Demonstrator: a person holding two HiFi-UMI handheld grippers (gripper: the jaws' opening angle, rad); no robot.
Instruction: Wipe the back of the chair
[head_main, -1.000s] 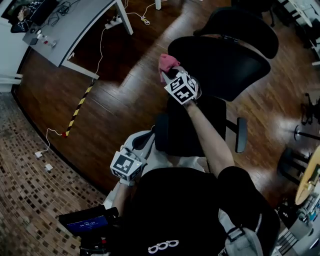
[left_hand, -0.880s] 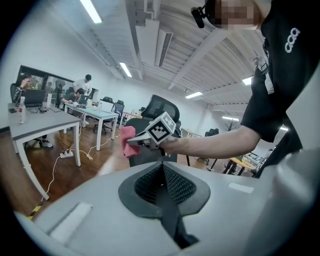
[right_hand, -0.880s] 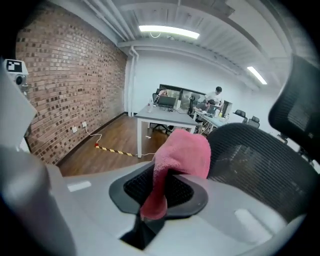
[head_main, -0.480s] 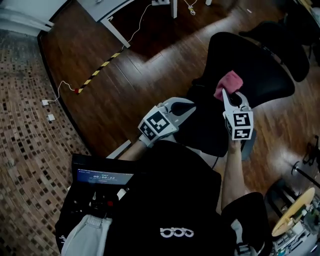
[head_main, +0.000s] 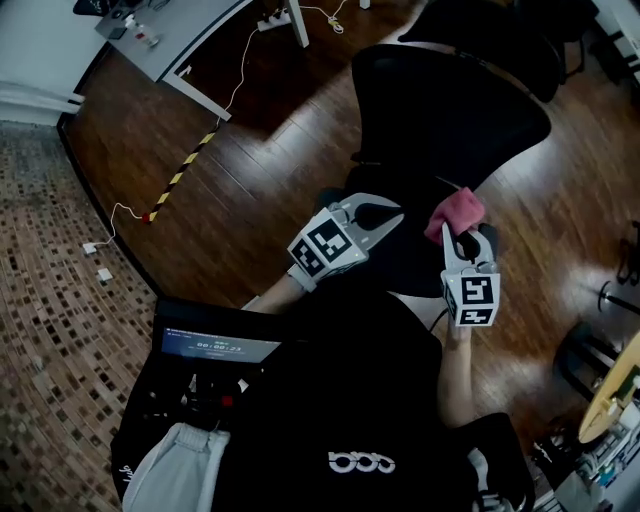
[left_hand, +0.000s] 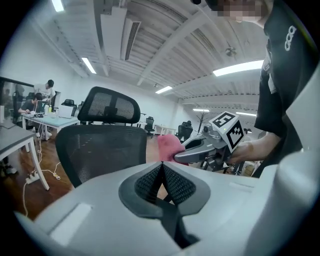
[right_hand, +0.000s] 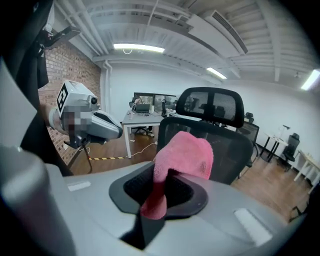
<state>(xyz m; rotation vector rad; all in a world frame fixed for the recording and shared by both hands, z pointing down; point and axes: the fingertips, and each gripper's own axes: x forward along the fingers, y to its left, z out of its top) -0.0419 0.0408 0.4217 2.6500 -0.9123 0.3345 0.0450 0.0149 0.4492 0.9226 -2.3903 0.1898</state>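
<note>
Right gripper (head_main: 463, 238) clamped on cloth (head_main: 456, 212), centre frame; left gripper (head_main: 388, 213) closed, empty. Risk: cloth (mostly bunched outside jaws) may pull free against chair (head_main: 450, 110) mesh.

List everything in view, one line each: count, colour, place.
office chair: one, black mesh back, on the wood floor ahead of the person.
cloth: one, pink, pinched in the right gripper.
desk: one, pale grey, upper left of the head view.
striped tape: one strip, yellow and black, on the floor near the desk.
screen device: one, dark with a lit blue display, lower left.
left gripper: pale grey, jaws together, empty.
right gripper: pale grey, shut on the cloth.
</note>
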